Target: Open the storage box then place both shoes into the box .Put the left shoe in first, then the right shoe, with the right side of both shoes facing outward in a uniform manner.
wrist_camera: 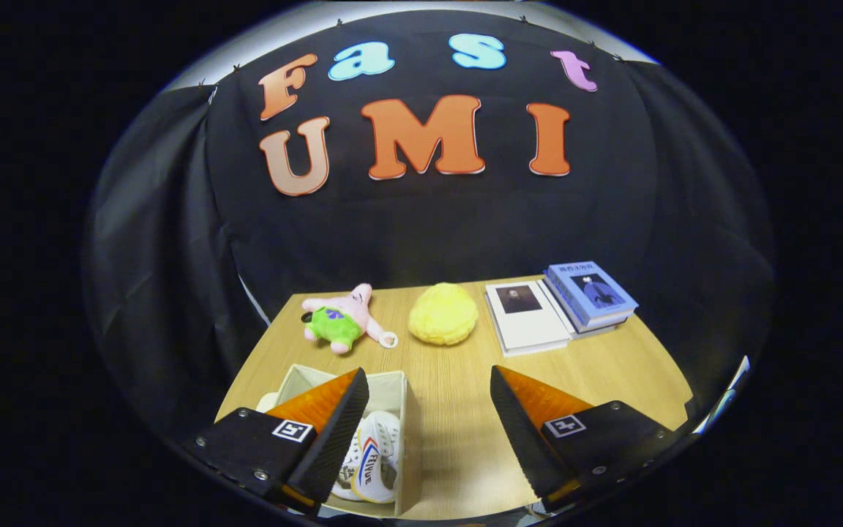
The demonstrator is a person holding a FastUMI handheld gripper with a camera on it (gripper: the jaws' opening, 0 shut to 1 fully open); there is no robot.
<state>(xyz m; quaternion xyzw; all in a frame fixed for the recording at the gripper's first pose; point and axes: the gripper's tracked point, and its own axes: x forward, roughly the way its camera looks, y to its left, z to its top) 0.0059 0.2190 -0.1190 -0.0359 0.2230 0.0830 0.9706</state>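
Gripper [429, 410] fingers spread wide, holding nothing, bare desk [451, 432] between them. Storage box [392, 388] open at the desk's near left edge, partly behind the left finger; white shoe [374, 457] lies inside it. Along the far edge: pink plush star [341, 318], yellow plush [443, 313], white book [527, 316], blue books [590, 293] stacked at the far right.

The tongs [429, 410] stand wide apart with nothing between the fingers; bare table [458, 432] runs ahead through the gap. The open box [392, 388] with a shoe [374, 461] inside sits under the left finger. Beyond, a plush [339, 320], yellow lump [443, 313] and books [560, 304] line the far edge.
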